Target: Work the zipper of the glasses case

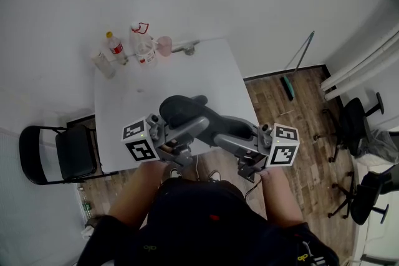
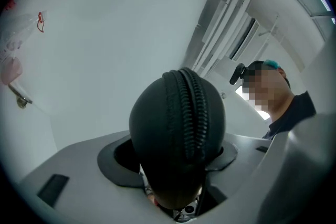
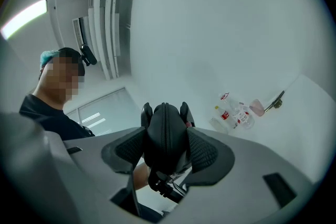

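Glasses case (image 1: 182, 110) held in air over near edge of table (image 1: 124, 109), steadied at both ends: left gripper (image 2: 176, 160) clamped on one end, right gripper (image 3: 165, 147) pinched on other. Zipper (image 2: 190, 113) kept exposed, judged for slider access; slider not located.

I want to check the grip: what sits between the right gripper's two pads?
The black glasses case, zipper seam toward the camera; the right gripper presses both pads on its sides. The right gripper view shows it.

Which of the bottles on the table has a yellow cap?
The slim red-labelled bottle, standing between a plain clear bottle and a wider clear jug.
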A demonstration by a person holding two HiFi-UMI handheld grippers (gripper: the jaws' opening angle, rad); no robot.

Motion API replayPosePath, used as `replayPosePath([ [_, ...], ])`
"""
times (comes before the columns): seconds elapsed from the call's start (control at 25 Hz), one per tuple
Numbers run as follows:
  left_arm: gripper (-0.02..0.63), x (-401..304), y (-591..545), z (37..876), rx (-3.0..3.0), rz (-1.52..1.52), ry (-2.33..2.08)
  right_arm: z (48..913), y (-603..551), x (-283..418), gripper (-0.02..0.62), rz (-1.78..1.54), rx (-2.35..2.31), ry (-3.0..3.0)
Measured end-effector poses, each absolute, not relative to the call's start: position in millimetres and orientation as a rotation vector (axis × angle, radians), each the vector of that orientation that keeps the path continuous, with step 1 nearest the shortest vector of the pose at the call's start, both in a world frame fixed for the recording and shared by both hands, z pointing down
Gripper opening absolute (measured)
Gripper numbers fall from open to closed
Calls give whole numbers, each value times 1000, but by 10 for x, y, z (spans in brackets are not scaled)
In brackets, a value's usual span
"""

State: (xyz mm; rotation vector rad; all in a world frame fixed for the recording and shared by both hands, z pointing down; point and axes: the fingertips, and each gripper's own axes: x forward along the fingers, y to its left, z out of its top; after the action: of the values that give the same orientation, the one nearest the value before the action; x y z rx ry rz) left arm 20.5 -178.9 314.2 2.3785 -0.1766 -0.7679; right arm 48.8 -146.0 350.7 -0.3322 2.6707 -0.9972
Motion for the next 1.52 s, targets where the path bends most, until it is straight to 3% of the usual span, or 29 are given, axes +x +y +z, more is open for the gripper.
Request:
replayPosePath([
  [0.12,268,184,-1846,3166,2319,-786,-206,3496,-1480,471,258,-944,-378,2699],
  [0.36,267,113,-2019,3045,2264,-824,-296,3356,-1460,726,258,-617,-569,2707],
  [0.56,267,56,-2191,2863,2302,-828,-385,3666,-1474,960,256,-574,-830,2643],
  [0.72,267,95,-2198,2777,2316,-838,-403,3853,-1385,768,251,-564,-894,2705],
  [0.84,267,128,-2208,2783,2327,-830,-412,3804,-1392,599,192,-517,-892,2727],
  [1.04,267,149,-2218,2850,2326,-815,-411,3749,-1426,397,150,-423,-894,2781],
  [1.24,267,138,-2228,2880,2328,-807,-441,3735,-1495,420,34,-370,-987,2780],
  [1.52,261,108,-2206,2862,2380,-780,-532,3743,-1494,425,18,-240,-1128,2888],
])
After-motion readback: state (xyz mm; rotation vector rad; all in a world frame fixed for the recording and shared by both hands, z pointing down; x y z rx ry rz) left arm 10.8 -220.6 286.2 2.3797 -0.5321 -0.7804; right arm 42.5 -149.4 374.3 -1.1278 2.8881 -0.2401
